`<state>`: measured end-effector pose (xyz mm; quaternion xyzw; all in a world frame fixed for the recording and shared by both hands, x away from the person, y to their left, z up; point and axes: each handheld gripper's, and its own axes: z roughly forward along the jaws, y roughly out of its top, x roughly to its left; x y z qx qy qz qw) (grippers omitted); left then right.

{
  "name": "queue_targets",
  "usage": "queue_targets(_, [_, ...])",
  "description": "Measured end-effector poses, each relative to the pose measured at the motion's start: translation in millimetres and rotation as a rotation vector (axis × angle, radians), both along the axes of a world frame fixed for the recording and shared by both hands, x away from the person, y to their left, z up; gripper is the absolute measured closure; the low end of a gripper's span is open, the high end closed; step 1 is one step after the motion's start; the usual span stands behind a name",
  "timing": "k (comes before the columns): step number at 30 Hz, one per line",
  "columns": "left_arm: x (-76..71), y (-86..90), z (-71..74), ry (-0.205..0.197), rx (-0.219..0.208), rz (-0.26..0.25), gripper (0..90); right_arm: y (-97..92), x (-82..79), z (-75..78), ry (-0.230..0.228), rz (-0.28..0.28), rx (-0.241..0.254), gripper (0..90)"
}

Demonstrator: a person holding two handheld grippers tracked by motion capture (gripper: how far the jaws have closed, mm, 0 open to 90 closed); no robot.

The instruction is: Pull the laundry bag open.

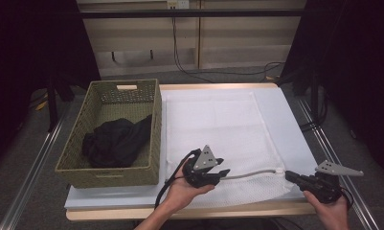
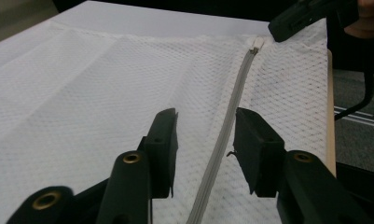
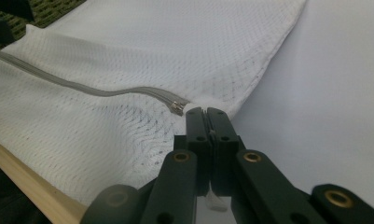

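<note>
The worktop (image 1: pixel 276 103) is carrying a smooth pale sheet over a light wooden board, and the wooden rim is showing along the near edge. Around it the room is staying dark, with black curtains at both sides, a grey floor, metal rails, and pale wall panels with cables hanging behind the far edge.

At the left edge a woven basket (image 1: pixel 153 124) of olive-green wicker is standing, rectangular, with a handle slot in its far wall. A crumpled black cloth (image 1: pixel 114 143) is lying inside it.

The mesh bag (image 1: pixel 213 120), white and flat with a fine net texture, is lying in the middle of the worktop and reaching to the near edge. Its grey zipper (image 1: pixel 252 173) is running along the near edge in a soft curve.

The right hand-held gripper (image 3: pixel 205 114) is sitting at the near right corner, and its jaws are pressing together on the white corner of the mesh bag, just beside the metal zipper end. The left hand-held gripper (image 2: pixel 205 135) is hovering over the zipper near the middle of the near edge; its jaws are standing apart on either side of the zipper, not touching it.
</note>
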<state>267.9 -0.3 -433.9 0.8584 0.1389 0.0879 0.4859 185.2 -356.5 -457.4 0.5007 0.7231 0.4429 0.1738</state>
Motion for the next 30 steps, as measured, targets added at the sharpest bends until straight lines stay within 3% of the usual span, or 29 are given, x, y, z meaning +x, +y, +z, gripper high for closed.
queue_targets(5, [7.6, -18.8, -2.2, 0.012, -0.006, -0.017, 65.9, -0.7, -0.3, 2.1, -0.016, 0.004, 0.014, 88.8])
queue_targets(10, [12.3, -37.1, -5.4, 0.053, -0.069, -0.020, 68.6, -0.8, -0.2, 3.7, -0.025, 0.006, 0.020, 88.8])
queue_targets(12, [11.9, -43.9, -8.7, 0.055, -0.075, -0.016, 68.5, -0.7, -0.2, 4.0, -0.027, 0.008, 0.021, 88.8])
queue_targets(15, [9.5, -54.4, -15.8, 0.076, -0.067, -0.035, 70.5, -0.9, -0.6, 3.7, -0.025, 0.011, 0.023, 88.8])
queue_targets(17, [8.6, -60.4, -17.6, 0.064, -0.037, -0.045, 71.7, -1.0, -0.6, 3.7, -0.029, 0.012, 0.022, 88.8])
queue_targets(19, [9.7, -64.9, -20.9, 0.099, -0.063, -0.050, 72.3, -0.9, -0.6, 4.0, -0.029, 0.017, 0.022, 88.8])
queue_targets(22, [10.5, -73.6, -23.0, 0.078, -0.012, -0.058, 75.9, 0.1, 1.1, 4.9, -0.024, 0.026, 0.024, 88.8])
queue_targets(25, [13.5, -81.5, -22.4, 0.079, -0.031, -0.070, 77.7, 0.7, 1.2, 5.8, -0.027, 0.030, 0.021, 88.8])
queue_targets(28, [13.9, -88.8, -22.2, 0.064, 0.006, -0.057, 80.6, 0.4, 0.9, 6.6, -0.032, 0.032, 0.022, 88.8])
queue_targets(30, [12.7, -94.0, -22.1, 0.057, 0.018, -0.087, 82.5, 0.2, 1.2, 6.7, -0.032, 0.036, 0.021, 88.8])
